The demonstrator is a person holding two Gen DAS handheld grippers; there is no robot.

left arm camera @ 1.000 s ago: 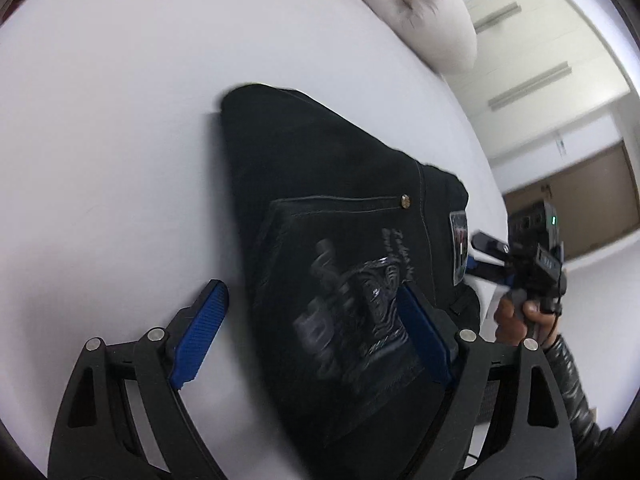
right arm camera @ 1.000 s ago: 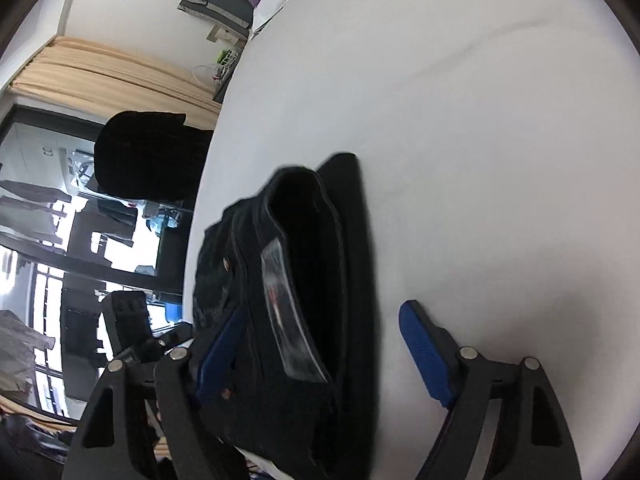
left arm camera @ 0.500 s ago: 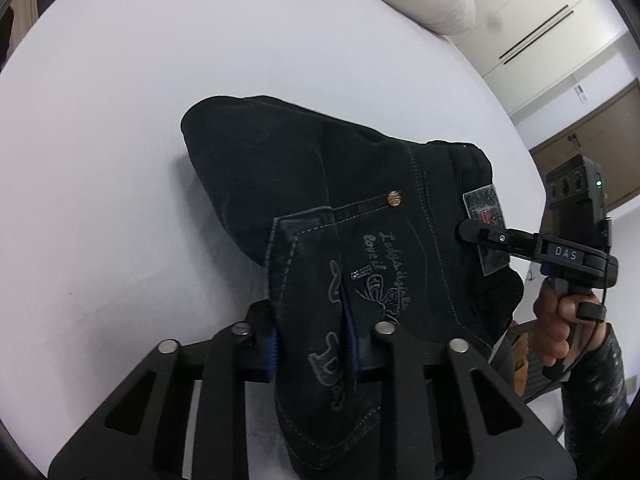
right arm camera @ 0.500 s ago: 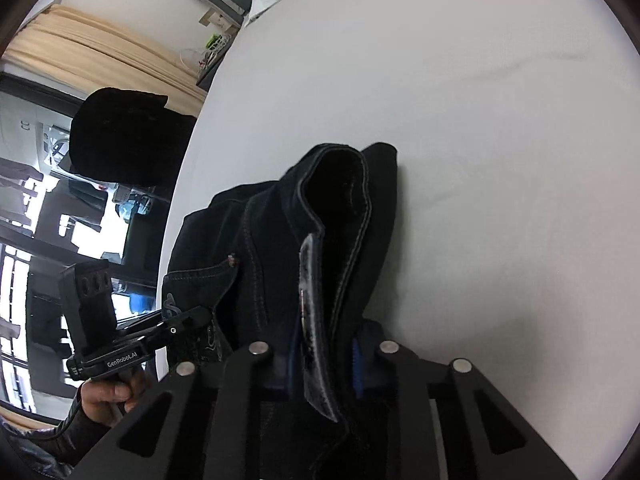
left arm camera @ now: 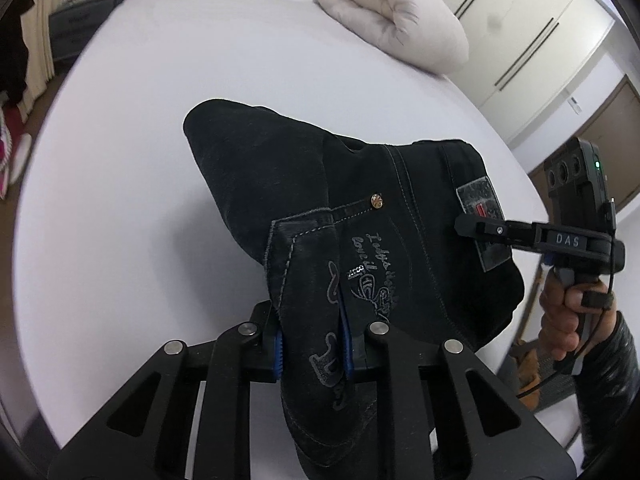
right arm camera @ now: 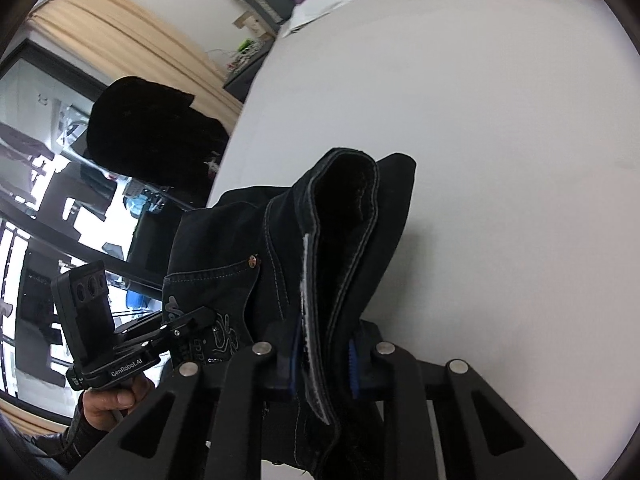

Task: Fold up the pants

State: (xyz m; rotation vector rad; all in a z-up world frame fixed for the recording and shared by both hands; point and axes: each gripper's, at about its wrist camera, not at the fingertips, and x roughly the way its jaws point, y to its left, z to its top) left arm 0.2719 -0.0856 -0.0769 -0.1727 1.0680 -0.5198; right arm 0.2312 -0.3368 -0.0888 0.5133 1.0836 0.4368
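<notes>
The folded black jeans (left arm camera: 320, 184) with an embroidered back pocket and a waist patch hang lifted above the white bed (left arm camera: 140, 160). My left gripper (left arm camera: 312, 352) is shut on the pocket edge of the jeans. My right gripper (right arm camera: 324, 364) is shut on the waistband of the jeans (right arm camera: 340, 240). The right gripper also shows in the left wrist view (left arm camera: 464, 226), clamped at the waist patch. The left gripper shows in the right wrist view (right arm camera: 200, 318) at the pocket side.
A rolled pale duvet (left arm camera: 392, 16) lies at the far side of the bed. Wardrobe doors (left arm camera: 520, 40) stand beyond it. A dark chair back (right arm camera: 148, 136), beige curtains (right arm camera: 132, 52) and a window are off the bed's left edge.
Both grippers went from open around the jeans to shut on them. The folded jeans have been lifted off the bed and the views have tilted up.
</notes>
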